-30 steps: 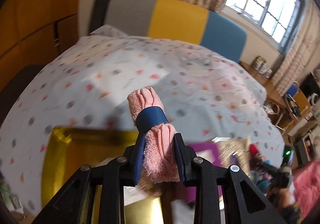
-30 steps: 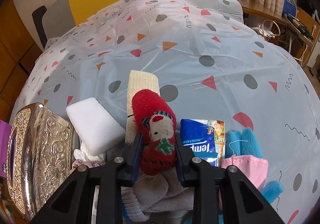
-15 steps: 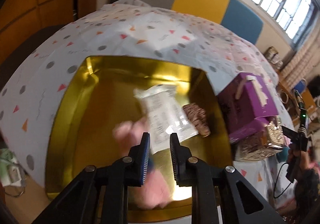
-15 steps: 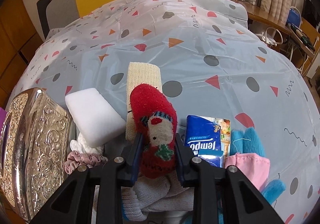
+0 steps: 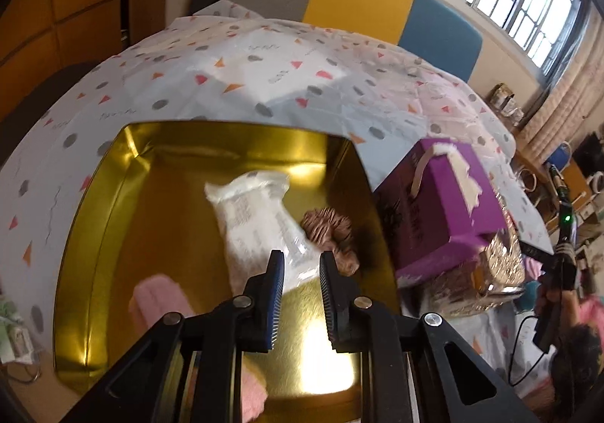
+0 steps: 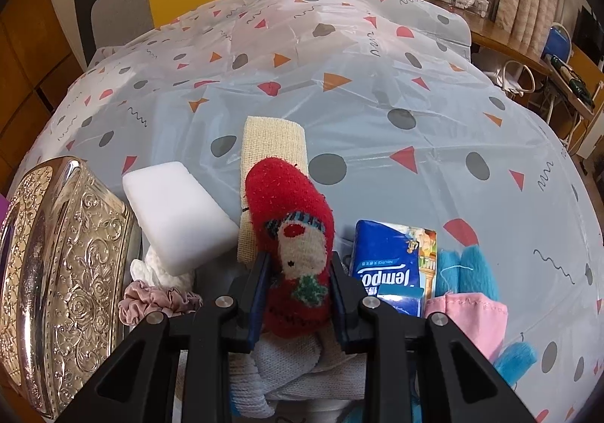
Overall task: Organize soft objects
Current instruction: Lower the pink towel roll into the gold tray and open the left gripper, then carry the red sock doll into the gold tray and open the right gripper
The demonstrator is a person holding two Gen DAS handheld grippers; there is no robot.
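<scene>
In the left wrist view my left gripper (image 5: 301, 257) hovers over the open gold tin (image 5: 226, 143), its jaws close together with nothing between them. A rolled pink towel (image 5: 158, 294) lies in the tin at the lower left, partly under my left finger. A white plastic packet (image 5: 256, 219) and a brown scrunchie (image 5: 328, 230) also lie in the tin. In the right wrist view my right gripper (image 6: 300, 257) is shut on a red fuzzy sock (image 6: 287, 204) with a snowman figure, held above a pile of soft things.
Under the right gripper are grey-white socks (image 6: 287, 358), a beige cloth (image 6: 273, 136), a white sponge (image 6: 173, 211), a pink scrunchie (image 6: 158, 298), a blue tissue pack (image 6: 389, 257), blue gloves (image 6: 464, 268) and a pink cloth (image 6: 472, 317). An embossed silver lid (image 6: 64, 272) stands left. A purple box (image 5: 441, 204) borders the tin.
My left gripper came down over the gold tin and let go of the pink towel, which now lies in the tin. The right gripper kept hold of the red sock and hardly moved.
</scene>
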